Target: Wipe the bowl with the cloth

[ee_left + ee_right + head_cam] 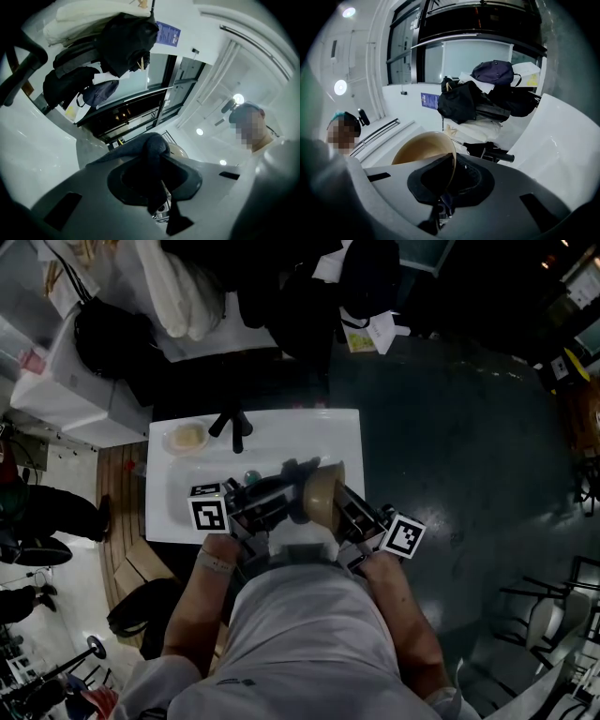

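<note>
Head view shows the bowl (pixel 319 488) raised over the white table's (pixel 328 432) near edge, rim pinched in my right gripper (pixel 337 502), my left gripper (pixel 284 491) clamped on the dark cloth (pixel 150 151) beside it, so I should press the cloth inside and sweep round firmly.

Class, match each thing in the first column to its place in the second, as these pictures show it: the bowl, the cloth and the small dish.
Things:
1. bowl
2. cloth
3. small dish

Places:
A. on the white table, near its far left corner
B. rim pinched in the right gripper
C. bunched in the left gripper

Pairs: 1-B, 2-C, 3-A
</note>
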`<state>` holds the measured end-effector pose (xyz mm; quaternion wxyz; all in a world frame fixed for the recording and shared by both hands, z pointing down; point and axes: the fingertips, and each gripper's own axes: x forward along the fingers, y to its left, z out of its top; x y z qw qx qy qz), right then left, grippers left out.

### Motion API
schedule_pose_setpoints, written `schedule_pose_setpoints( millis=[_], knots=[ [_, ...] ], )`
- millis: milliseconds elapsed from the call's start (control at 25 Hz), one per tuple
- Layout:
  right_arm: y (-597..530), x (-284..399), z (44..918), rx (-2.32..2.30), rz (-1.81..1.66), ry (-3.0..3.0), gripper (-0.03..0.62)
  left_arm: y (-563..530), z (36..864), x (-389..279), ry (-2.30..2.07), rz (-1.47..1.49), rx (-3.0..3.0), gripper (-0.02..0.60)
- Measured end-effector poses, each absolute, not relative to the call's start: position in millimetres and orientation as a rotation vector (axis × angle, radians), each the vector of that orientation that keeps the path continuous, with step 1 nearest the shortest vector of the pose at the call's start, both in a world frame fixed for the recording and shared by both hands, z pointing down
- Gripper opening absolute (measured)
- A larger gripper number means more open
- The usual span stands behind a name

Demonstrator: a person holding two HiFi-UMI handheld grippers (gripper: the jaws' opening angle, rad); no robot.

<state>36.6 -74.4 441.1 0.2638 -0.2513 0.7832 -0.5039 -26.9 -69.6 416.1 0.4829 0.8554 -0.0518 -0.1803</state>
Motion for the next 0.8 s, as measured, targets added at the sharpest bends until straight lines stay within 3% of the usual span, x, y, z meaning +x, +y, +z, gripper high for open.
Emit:
schedule_pose_setpoints(
  millis=[440, 800],
  knots=[
    [-79.2, 44.3, 448.5, -0.727, -1.378, 2.115, 0.031, -73.6, 381.4, -30.5, -0.075, -0.512, 2.136, 0.071],
    [-94.2, 60.0, 439.8, -0.744, -1.33, 2.046, 0.031, -55.1, 400.4, -15.5, -0.04, -0.36, 2.147, 0.071]
  ],
)
